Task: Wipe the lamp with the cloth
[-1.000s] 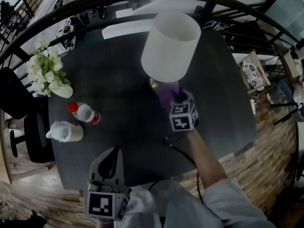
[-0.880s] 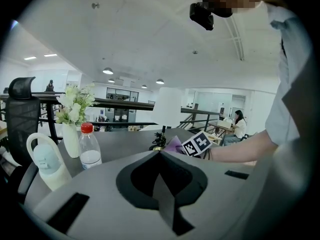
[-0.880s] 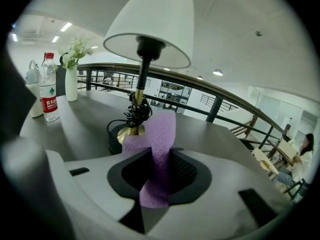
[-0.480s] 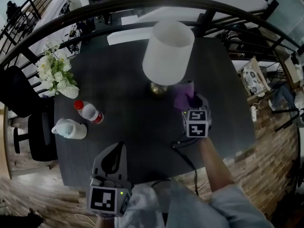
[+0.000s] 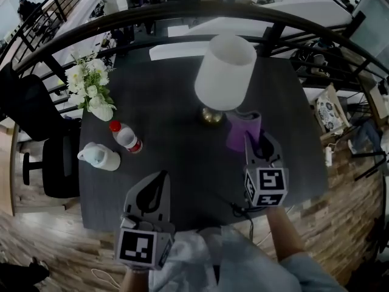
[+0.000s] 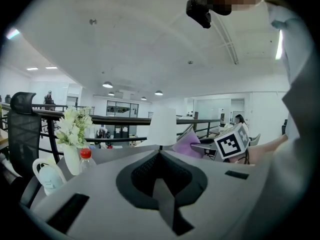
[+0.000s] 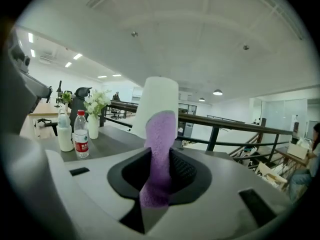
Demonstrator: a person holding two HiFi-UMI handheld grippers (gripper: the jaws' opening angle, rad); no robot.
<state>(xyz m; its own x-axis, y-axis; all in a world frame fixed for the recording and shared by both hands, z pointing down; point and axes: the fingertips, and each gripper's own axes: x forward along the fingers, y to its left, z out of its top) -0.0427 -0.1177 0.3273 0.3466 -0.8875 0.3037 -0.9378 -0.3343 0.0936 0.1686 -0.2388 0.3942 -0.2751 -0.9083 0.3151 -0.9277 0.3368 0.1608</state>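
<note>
A lamp with a white shade (image 5: pixel 225 71) and a brass base (image 5: pixel 211 115) stands at the back middle of the dark table (image 5: pixel 176 157). My right gripper (image 5: pixel 250 140) is shut on a purple cloth (image 5: pixel 243 131), held just right of the lamp base and clear of the shade. In the right gripper view the cloth (image 7: pixel 159 154) stands up between the jaws, in front of the shade (image 7: pixel 156 106). My left gripper (image 5: pixel 151 190) hovers shut and empty over the table's near edge. The left gripper view shows the lamp (image 6: pixel 163 125) and cloth (image 6: pixel 188 145) far ahead.
A vase of white flowers (image 5: pixel 91 90), a red-capped water bottle (image 5: pixel 126 137) and a white jug (image 5: pixel 101 157) stand at the table's left. A black chair (image 5: pixel 36 145) sits left of the table. A black railing (image 5: pixel 182 14) runs behind it, and a cable (image 5: pixel 243 208) lies near the front edge.
My right gripper has drawn back toward me and to the right with the purple cloth, away from the lamp base. The left gripper has stayed at the near edge.
</note>
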